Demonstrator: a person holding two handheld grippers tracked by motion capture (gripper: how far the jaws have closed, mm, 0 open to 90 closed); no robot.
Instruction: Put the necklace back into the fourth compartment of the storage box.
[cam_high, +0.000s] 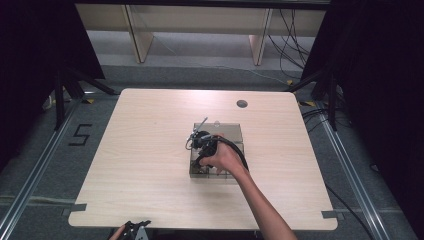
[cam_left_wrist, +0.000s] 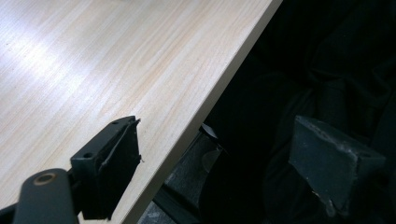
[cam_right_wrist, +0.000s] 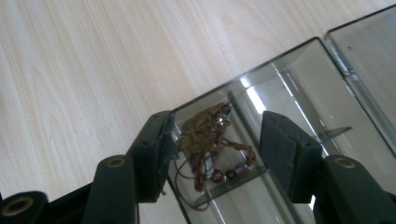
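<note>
Smoky clear box sits mid-tabletop in high view, right gripper over its near-left corner; left gripper at near edge. Left gripper view: fingers wide, empty. Right gripper view: fingers parted, bead bracelet loose in corner compartment between them

Table is showing pale wood-grain laminate, smooth, with a soft sheen. Box is looking like clear smoky plastic, glossy, catching reflections. Bracelet in its corner compartment is showing brown cord, rough and fibrous, with shiny dark-red beads. Right gripper jaws are appearing matt black plastic with dull rubbery pads.
</note>
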